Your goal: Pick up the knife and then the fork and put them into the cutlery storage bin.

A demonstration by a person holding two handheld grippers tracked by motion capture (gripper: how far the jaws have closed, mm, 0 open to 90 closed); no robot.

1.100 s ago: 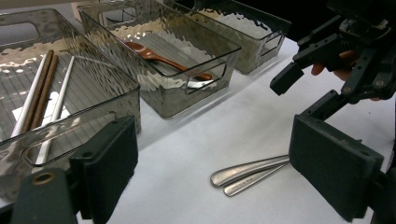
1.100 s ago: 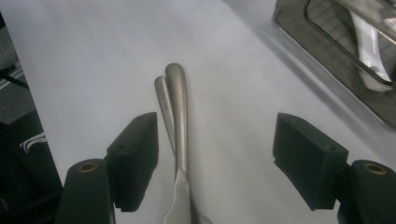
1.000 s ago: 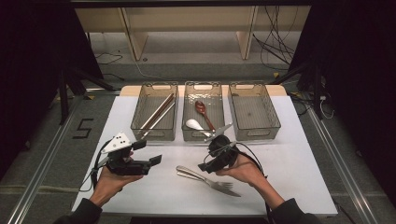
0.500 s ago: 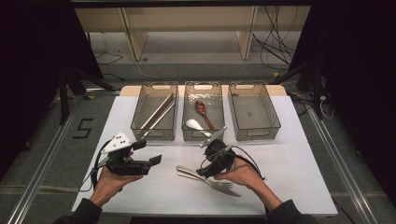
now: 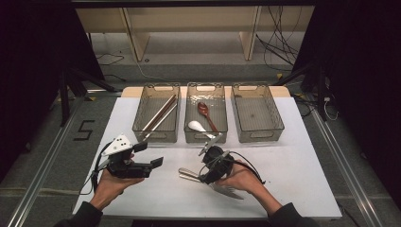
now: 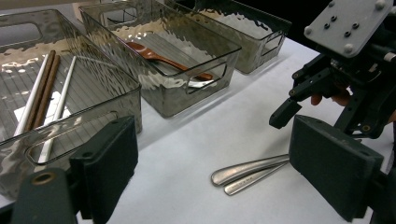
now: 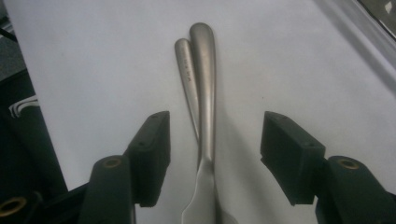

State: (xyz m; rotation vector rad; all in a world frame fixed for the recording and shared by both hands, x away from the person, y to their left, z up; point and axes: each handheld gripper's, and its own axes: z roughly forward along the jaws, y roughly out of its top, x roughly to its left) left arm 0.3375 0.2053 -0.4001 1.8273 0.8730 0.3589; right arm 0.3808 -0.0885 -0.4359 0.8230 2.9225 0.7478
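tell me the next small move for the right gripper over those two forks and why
Probably keep closing on the upper fork. The right gripper has just been closing and straddles both handles, pads not yet touching. The lower fork lies against it, so a slight shift may avoid grabbing both.

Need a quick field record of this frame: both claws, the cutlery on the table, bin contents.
right claw: open, straddling the two metal handles, pads not touching; jaws have just been closing
left claw: open, nothing between the jaws, held off the table
metal cutlery: two pieces side by side on the white table, handles overlapping; at least one a fork
left bin: chopsticks
middle bin: brown spoon, white spoon
right bin: empty
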